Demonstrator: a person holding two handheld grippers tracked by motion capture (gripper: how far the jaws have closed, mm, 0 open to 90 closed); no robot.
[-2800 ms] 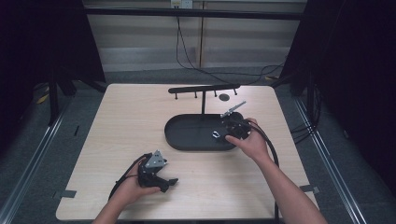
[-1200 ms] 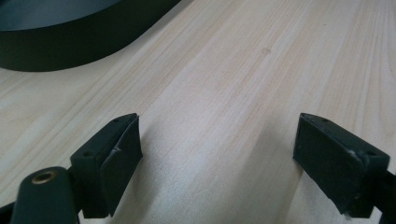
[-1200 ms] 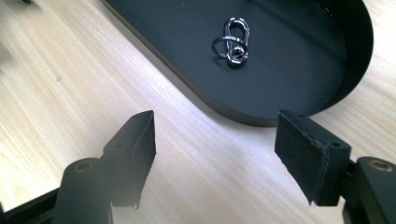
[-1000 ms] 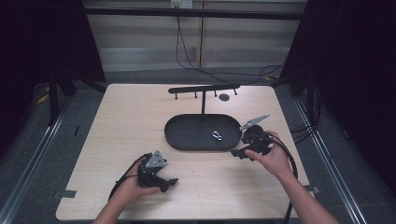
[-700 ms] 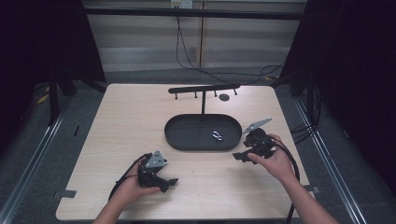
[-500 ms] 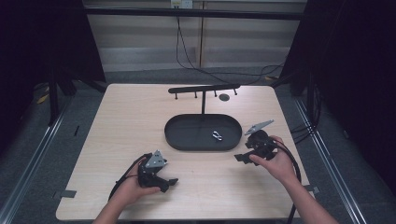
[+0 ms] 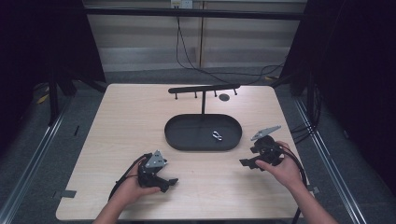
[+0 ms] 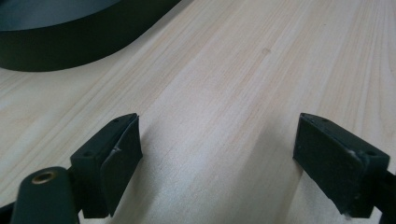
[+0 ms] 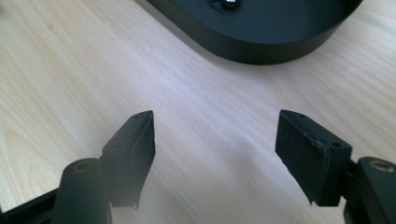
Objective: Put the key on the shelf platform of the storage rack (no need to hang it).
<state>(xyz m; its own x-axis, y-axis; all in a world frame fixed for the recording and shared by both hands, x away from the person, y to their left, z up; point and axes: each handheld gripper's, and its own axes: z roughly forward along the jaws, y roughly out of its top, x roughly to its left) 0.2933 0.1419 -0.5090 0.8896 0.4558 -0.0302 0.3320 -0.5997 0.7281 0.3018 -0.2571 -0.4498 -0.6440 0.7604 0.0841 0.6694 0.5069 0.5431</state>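
A black oval tray (image 7: 187,144) sits at the table's middle with a small shiny metal ring piece (image 7: 216,136) lying in it. Behind it stands a black rack (image 7: 204,88) with a peg bar. My left gripper (image 7: 169,183) rests on the near left of the table, jaws open over bare wood (image 8: 219,163), and the tray wall (image 8: 70,42) lies ahead. My right gripper (image 7: 246,162) is low over the table, right of the tray, jaws open and empty (image 9: 215,154). The tray wall (image 9: 261,46) and the metal piece (image 9: 229,3) lie beyond it.
A small dark disc (image 7: 224,97) lies on the table near the rack's right end. Cables trail from both grippers toward the near edge. Light wood table (image 7: 121,121) has dark floor and metal rails on both sides.
My right gripper has drawn back from over the tray toward the near right and sunk closer to the table. The left gripper has stayed put.
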